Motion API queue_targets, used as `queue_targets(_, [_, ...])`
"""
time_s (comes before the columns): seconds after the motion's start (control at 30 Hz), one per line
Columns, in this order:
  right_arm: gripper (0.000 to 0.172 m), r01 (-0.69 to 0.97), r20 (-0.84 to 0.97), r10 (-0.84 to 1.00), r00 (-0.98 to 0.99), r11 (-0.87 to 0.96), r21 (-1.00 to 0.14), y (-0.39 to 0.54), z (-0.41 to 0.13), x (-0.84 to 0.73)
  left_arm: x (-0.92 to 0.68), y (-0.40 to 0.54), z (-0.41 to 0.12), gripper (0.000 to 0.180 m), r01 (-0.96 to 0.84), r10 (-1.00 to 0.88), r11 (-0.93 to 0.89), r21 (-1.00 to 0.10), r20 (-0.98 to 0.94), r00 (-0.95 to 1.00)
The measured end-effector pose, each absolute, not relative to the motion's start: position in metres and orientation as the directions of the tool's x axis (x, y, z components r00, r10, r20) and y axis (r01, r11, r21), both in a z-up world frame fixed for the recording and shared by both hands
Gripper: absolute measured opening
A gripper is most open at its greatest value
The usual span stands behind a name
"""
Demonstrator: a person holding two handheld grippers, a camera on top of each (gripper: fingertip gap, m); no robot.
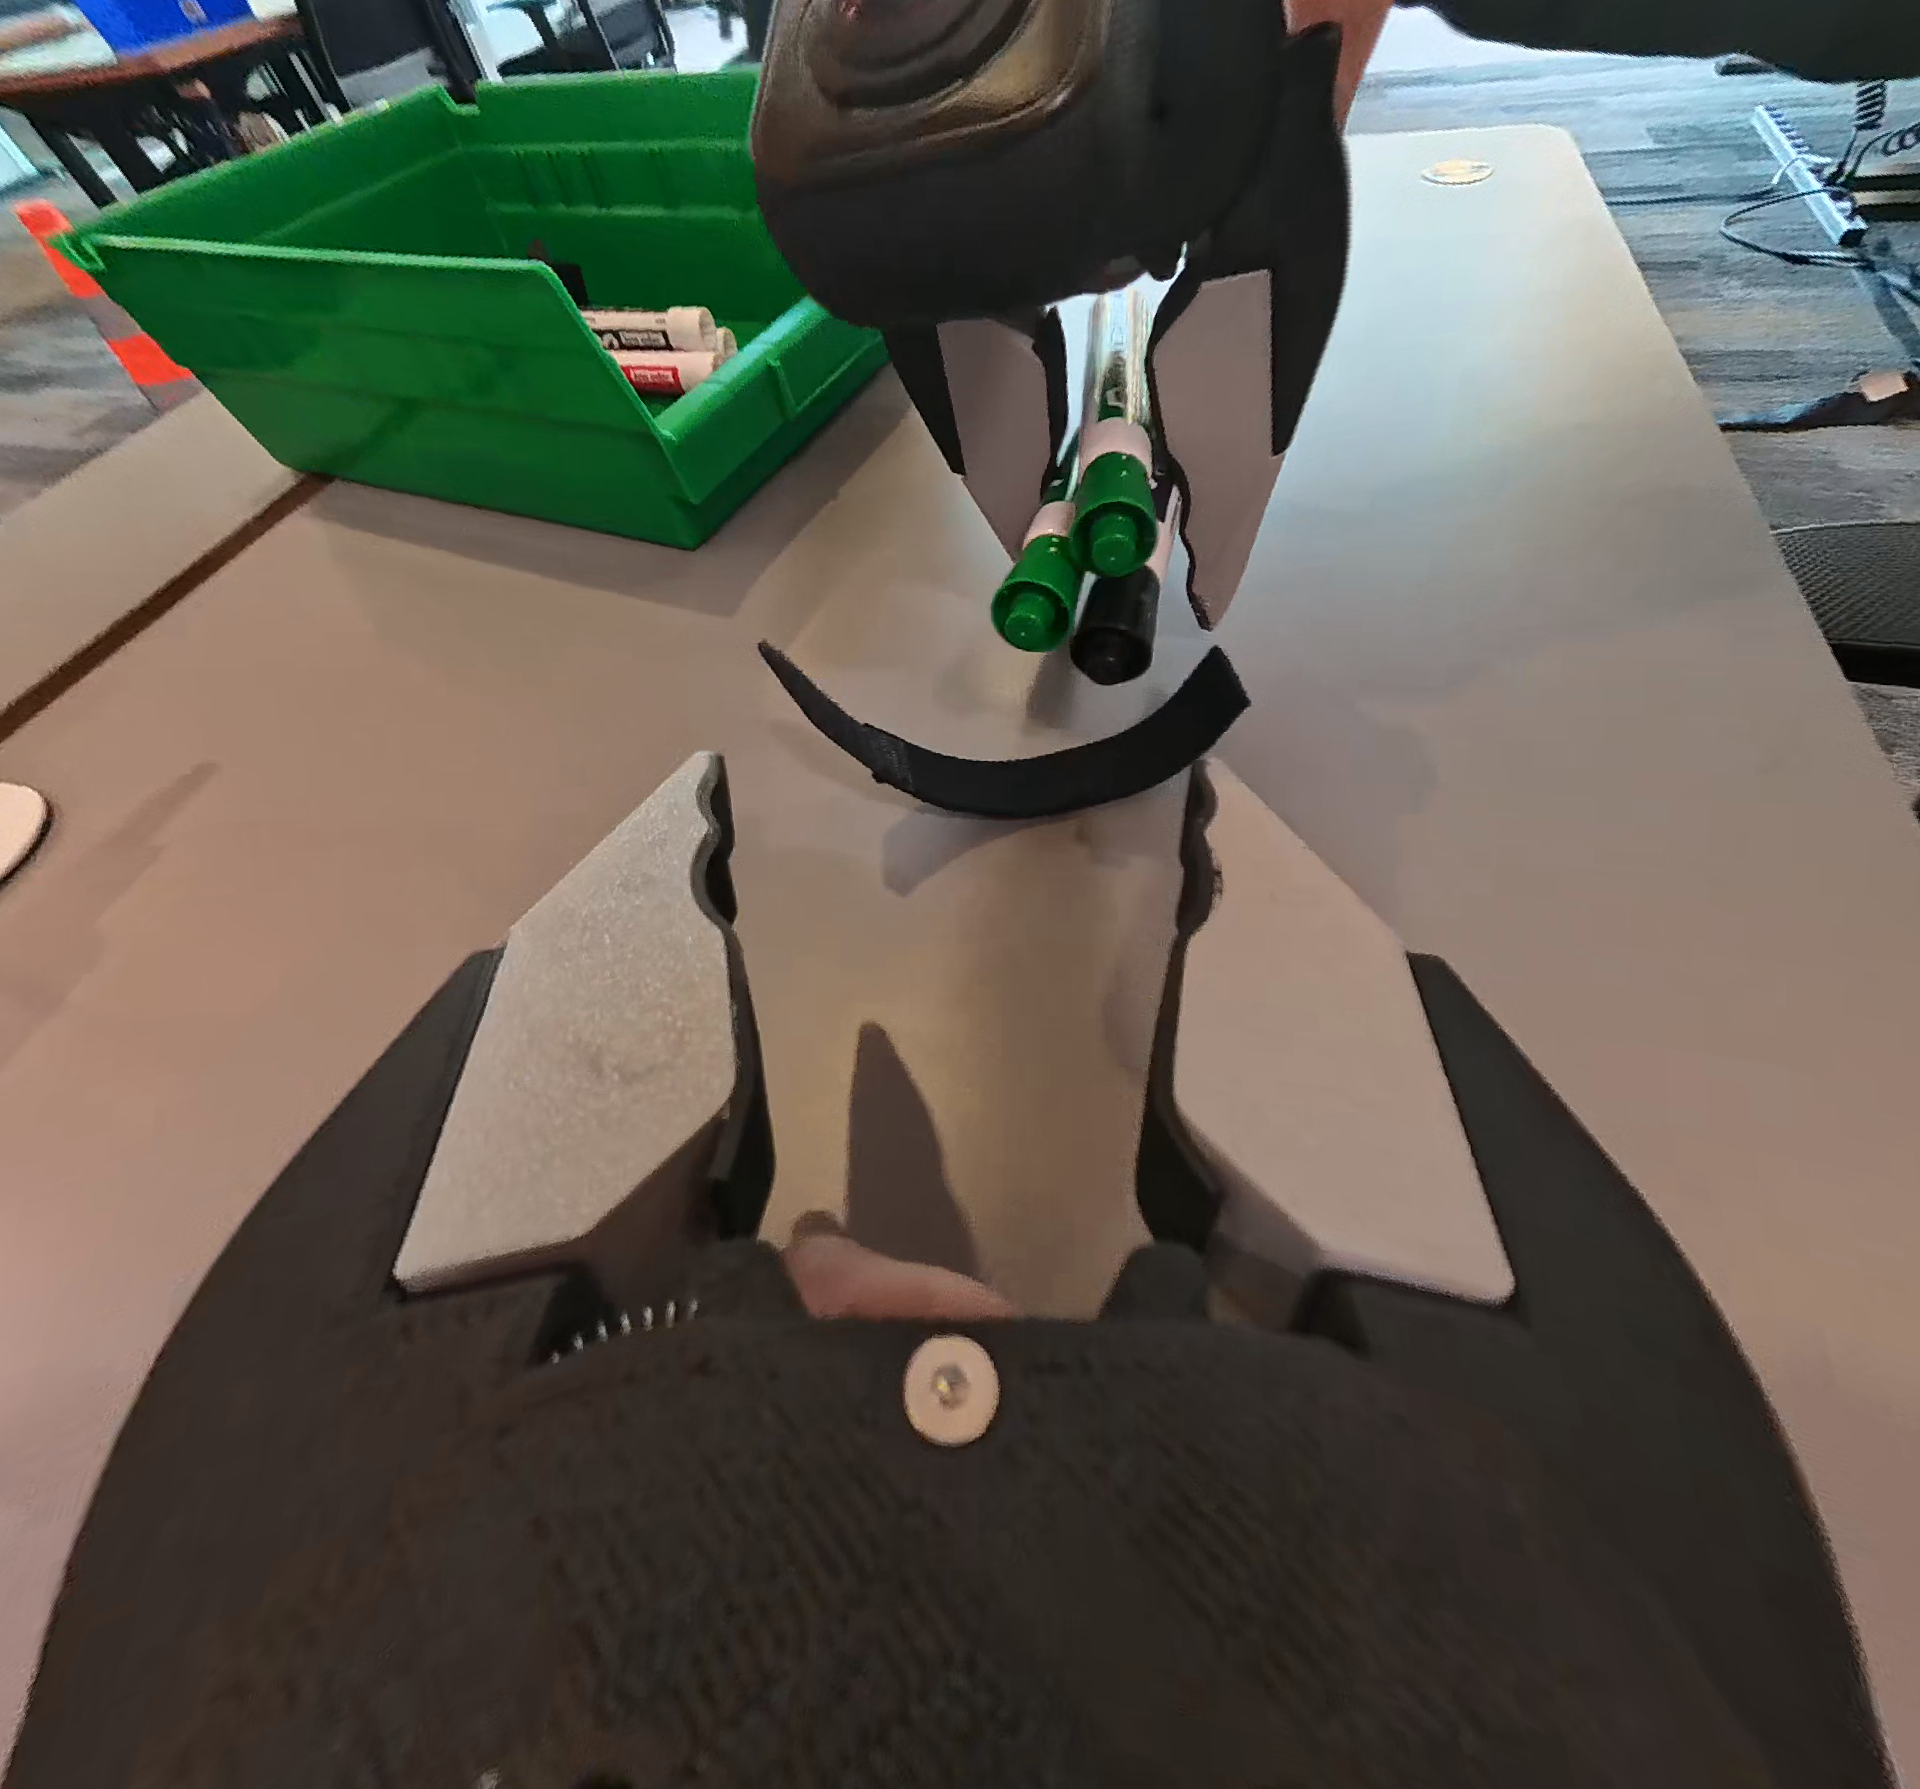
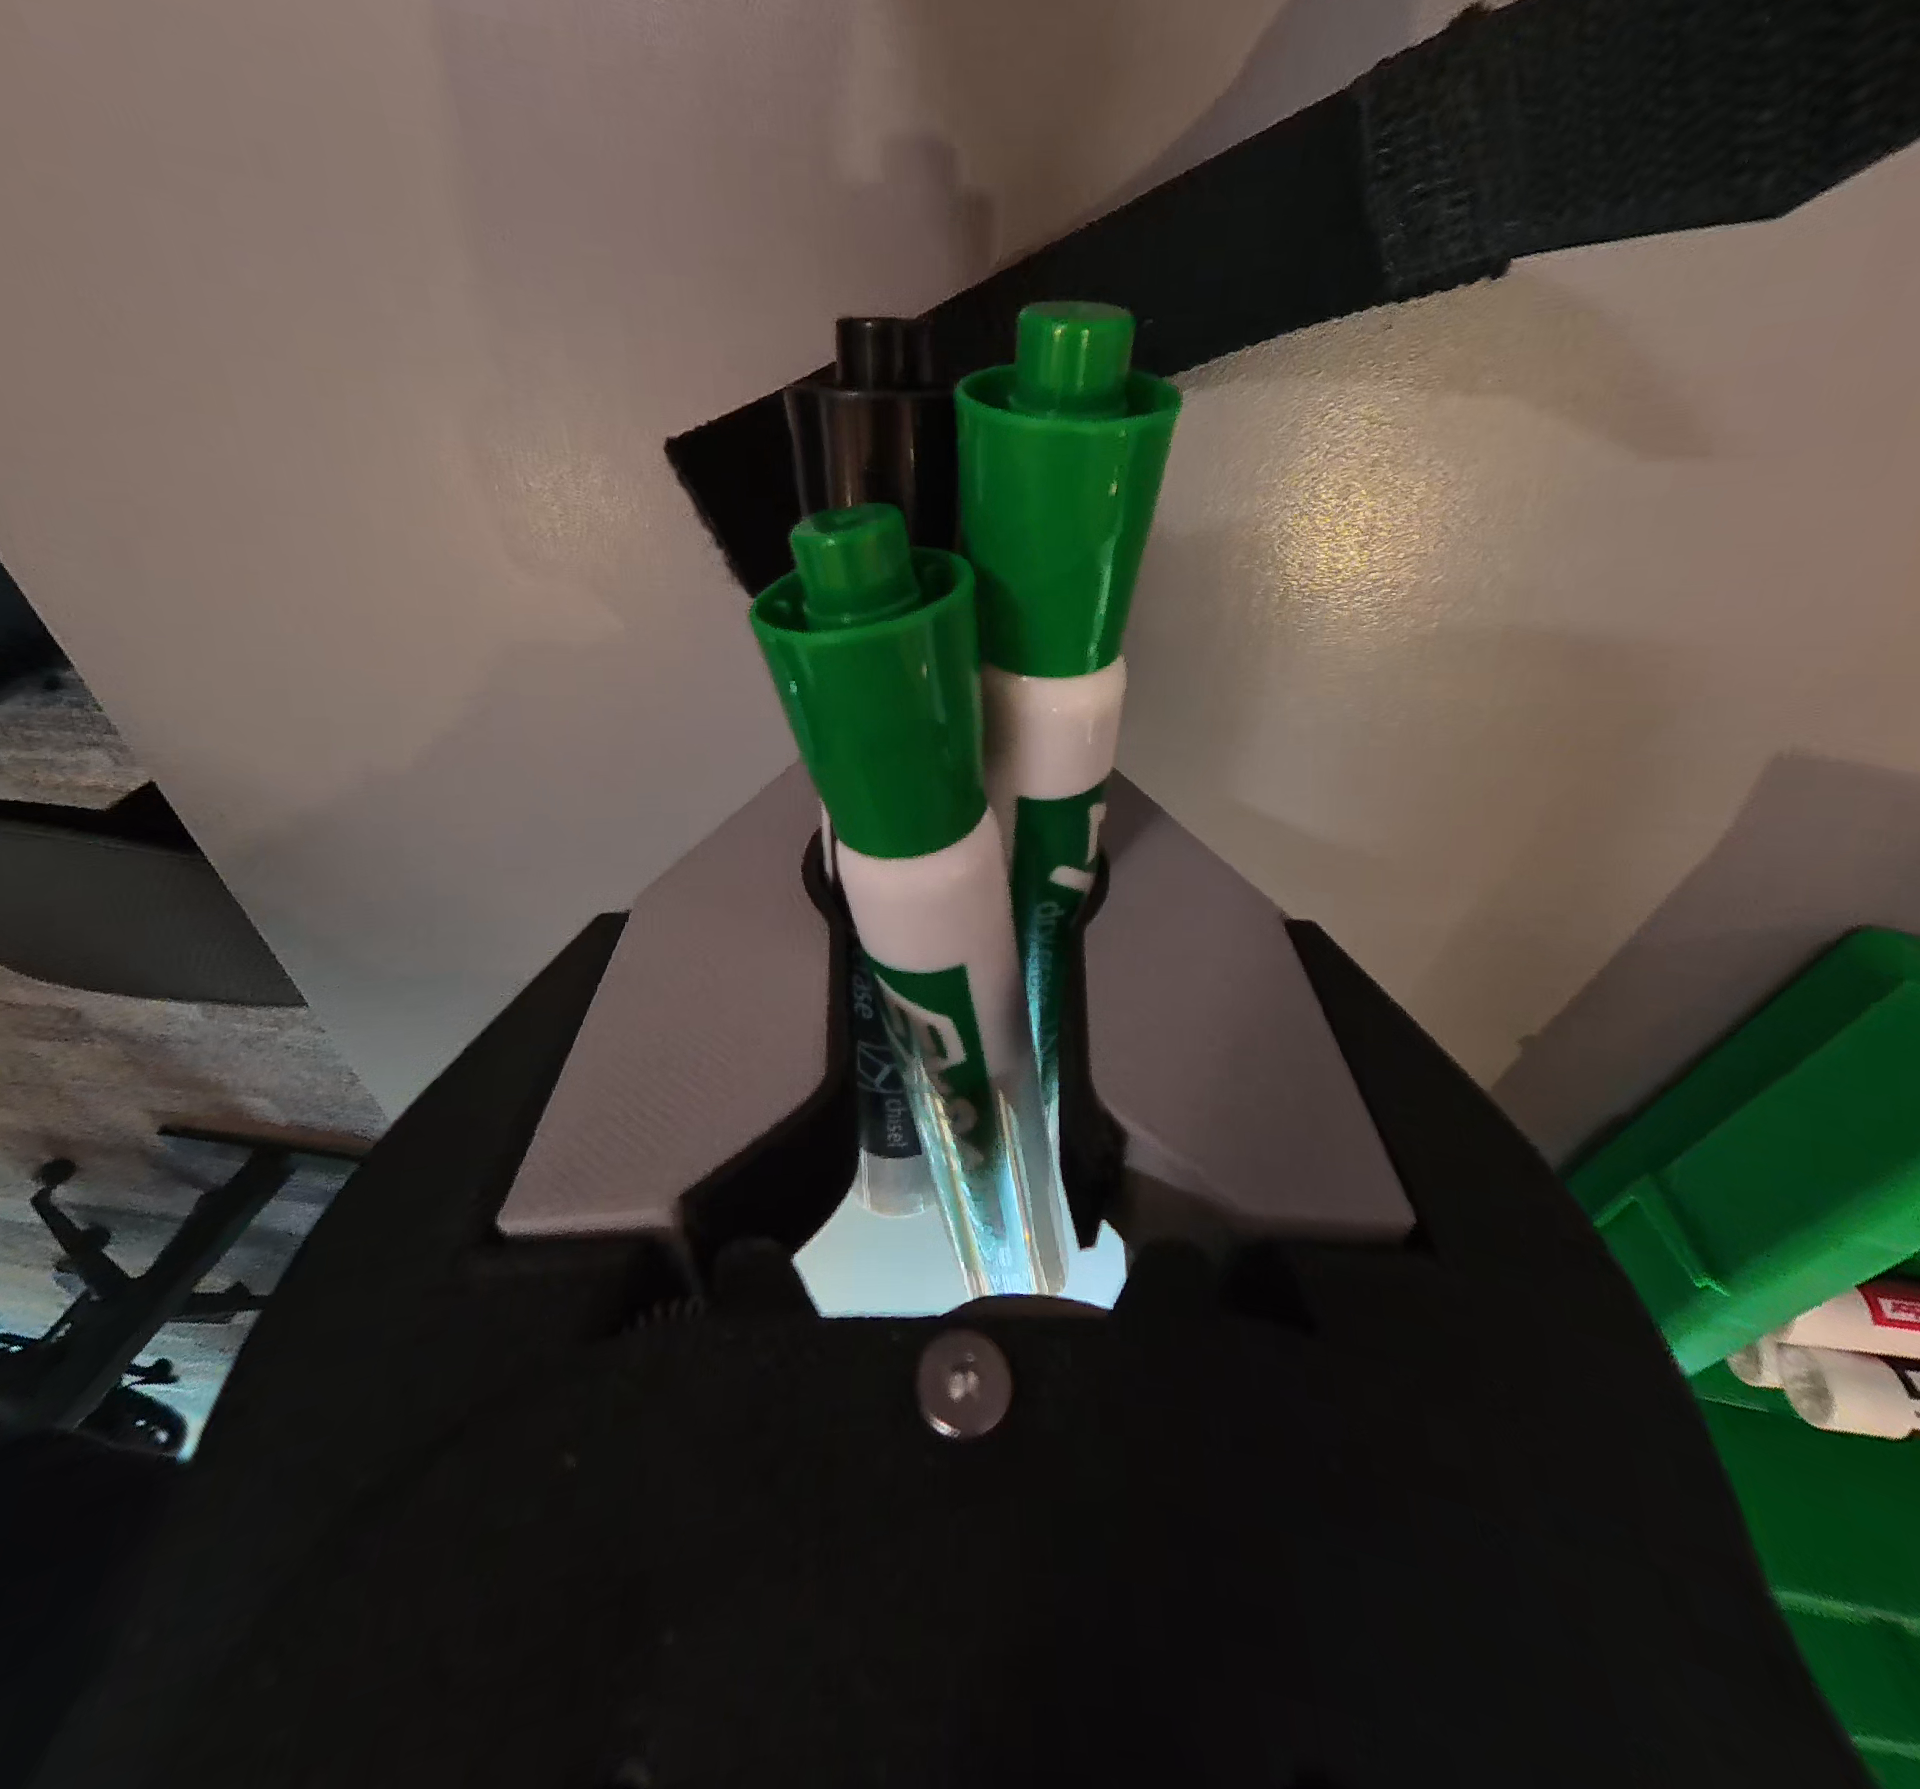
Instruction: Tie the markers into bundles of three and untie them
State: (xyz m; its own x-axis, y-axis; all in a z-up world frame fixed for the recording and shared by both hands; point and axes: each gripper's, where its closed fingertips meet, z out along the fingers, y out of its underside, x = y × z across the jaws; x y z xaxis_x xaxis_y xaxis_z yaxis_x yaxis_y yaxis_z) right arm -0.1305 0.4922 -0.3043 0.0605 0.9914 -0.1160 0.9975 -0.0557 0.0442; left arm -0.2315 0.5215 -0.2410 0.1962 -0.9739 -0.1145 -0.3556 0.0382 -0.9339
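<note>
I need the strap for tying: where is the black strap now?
In the left wrist view the black strap lies curved on the table, just beyond the open left gripper, below the markers.

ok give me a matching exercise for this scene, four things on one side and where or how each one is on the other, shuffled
Things:
1. black fabric strap
2. green plastic bin
3. three markers, two green-capped and one black-capped
4. left gripper

States:
A. clamped between the right gripper's fingers
B. jaws wide apart, nothing between them
C. lying loose and curved on the grey table
D. holding more markers with white barrels

Pairs: 1-C, 2-D, 3-A, 4-B
</note>
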Motion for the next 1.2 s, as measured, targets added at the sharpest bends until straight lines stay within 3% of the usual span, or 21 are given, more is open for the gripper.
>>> queue_targets(0.93, [0.037, 0.997, 0.005, 0.997, 0.071, -0.071, -0.001, 0.504, -0.307, -0.121, -0.226, 0.518, -0.248, 0.08, -0.4, -0.975, 0.045, -0.915, -0.128, 0.184])
queue_targets(1.2, [0.038, 0.995, 0.005, 0.997, 0.082, -0.082, 0.061, 0.51, -0.308, -0.112, -0.225, 0.516, -0.249, 0.081, -0.404, -0.975, 0.053, -0.913, -0.136, 0.178])
